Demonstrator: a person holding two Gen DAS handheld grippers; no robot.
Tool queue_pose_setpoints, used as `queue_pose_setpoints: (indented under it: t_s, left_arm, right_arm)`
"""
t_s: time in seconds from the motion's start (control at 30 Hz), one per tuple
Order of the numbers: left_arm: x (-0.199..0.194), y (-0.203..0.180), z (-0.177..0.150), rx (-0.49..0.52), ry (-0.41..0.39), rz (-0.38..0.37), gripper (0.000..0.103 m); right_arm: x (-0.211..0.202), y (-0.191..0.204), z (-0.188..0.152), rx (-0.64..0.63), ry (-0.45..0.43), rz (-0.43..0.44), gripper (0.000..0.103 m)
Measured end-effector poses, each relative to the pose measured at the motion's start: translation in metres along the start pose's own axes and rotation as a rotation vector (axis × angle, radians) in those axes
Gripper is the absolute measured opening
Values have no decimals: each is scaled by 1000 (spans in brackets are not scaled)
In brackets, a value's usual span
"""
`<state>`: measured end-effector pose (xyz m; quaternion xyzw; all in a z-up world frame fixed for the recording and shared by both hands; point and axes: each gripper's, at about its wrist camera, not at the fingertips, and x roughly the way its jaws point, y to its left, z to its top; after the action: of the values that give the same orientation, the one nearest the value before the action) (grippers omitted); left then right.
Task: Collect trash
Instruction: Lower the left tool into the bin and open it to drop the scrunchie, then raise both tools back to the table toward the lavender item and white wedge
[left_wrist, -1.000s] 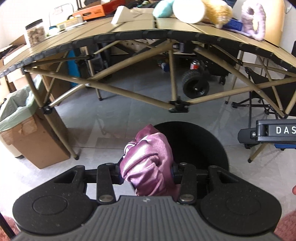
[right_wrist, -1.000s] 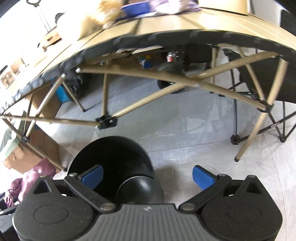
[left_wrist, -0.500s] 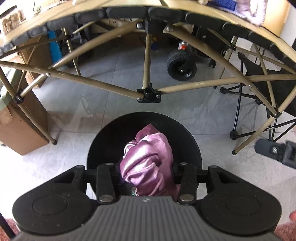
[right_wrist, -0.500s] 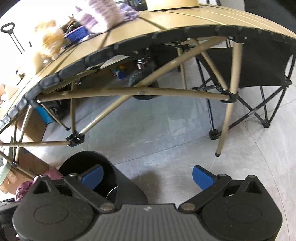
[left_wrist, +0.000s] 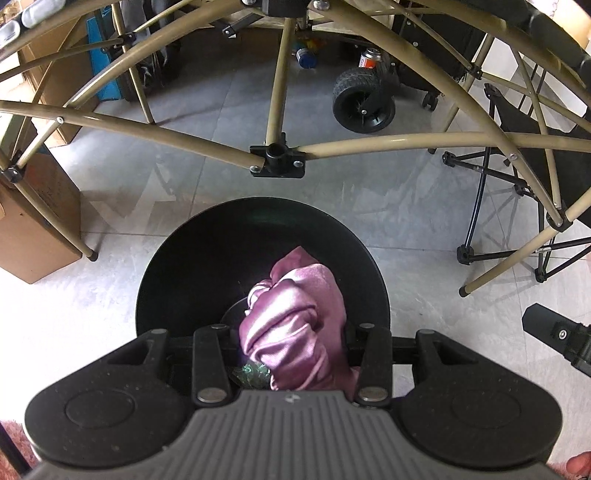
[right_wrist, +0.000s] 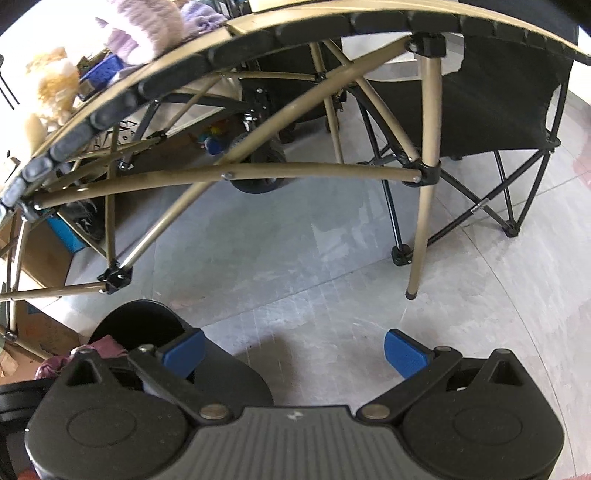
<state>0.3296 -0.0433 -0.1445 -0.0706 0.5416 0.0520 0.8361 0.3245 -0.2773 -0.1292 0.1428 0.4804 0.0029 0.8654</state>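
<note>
The left gripper (left_wrist: 293, 338) grips one crumpled pink satin cloth (left_wrist: 295, 328) directly above the one round black bin (left_wrist: 184, 273) on the floor. Right of the bin, the right gripper (right_wrist: 295, 354) stands open, empty.

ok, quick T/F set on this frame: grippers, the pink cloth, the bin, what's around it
1. The left gripper is shut on the crumpled pink cloth. True.
2. The pink cloth hangs over the open mouth of the black bin. True.
3. The right gripper grips a bottle. False: its blue pads stand apart with only floor between them.
4. The black bin stands on top of the folding table. False: it stands on the grey tiled floor, in front of the table's tan frame.
5. A cardboard box stands on the floor left of the bin. True.
</note>
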Motion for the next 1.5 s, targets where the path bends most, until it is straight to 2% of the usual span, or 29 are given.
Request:
queue_pose_setpoints:
  t_s: [0.3, 0.4, 0.43, 0.47, 0.53, 0.7, 0.9, 1.23, 1.5]
  left_arm:
    - [2, 0, 0, -3, 19, 6, 43]
    - [3, 1, 0, -8, 28, 6, 51]
    - [3, 1, 1, -14, 33, 6, 63]
    - [3, 3, 2, -26, 42, -1, 85]
    - [3, 8, 3, -63, 52, -5, 103]
    - [4, 9, 3, -52, 75, 16, 103]
    - [-1, 7, 0, -28, 94, 2, 103]
    - [-33, 2, -5, 18, 18, -27, 103]
    - [-47, 12, -5, 4, -20, -69, 103]
  right_arm:
    - [3, 3, -2, -5, 5, 2, 103]
    - [4, 2, -2, -2, 9, -3, 103]
    - [4, 1, -2, -2, 10, -3, 103]
    - [3, 2, -2, -1, 10, -3, 103]
    - [3, 2, -2, -1, 9, -2, 103]
    - [3, 2, -2, -2, 9, 0, 103]
    - [1, 3, -2, -4, 4, 4, 103]
    - [-1, 2, -1, -1, 1, -1, 103]
    - [-8, 6, -1, -4, -18, 5, 103]
